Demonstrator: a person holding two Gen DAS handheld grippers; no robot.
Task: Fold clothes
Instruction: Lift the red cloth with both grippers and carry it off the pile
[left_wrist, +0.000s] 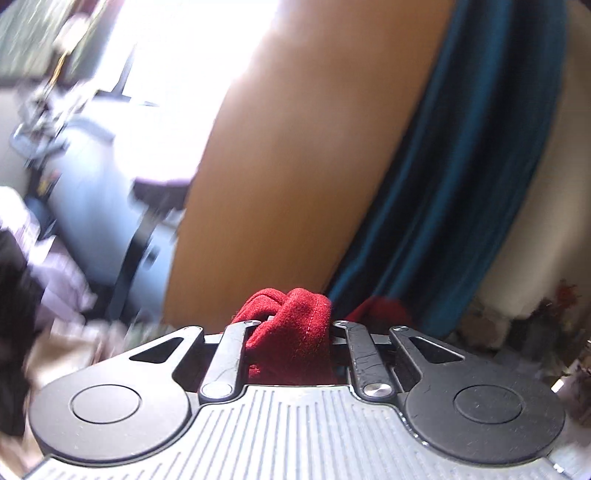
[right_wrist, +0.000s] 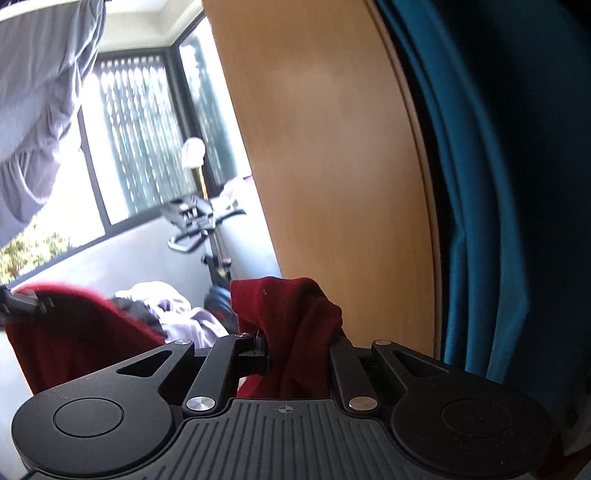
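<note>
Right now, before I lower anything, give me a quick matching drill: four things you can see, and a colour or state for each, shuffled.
Things:
1. left gripper
2. curtain
3. wooden panel
4. pale clothes pile

States:
A. teal, hanging in folds
B. light brown, upright
C. lying behind the red cloth
D. fingers shut on red cloth

Pairs: 1-D, 2-A, 3-B, 4-C

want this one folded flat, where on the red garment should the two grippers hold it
By its upper edge, one bunch per gripper, as now: the left gripper and the right gripper each clamp a wad of the red garment, which sags between them. Probably slide outward to the corners, so it hangs flat.
</note>
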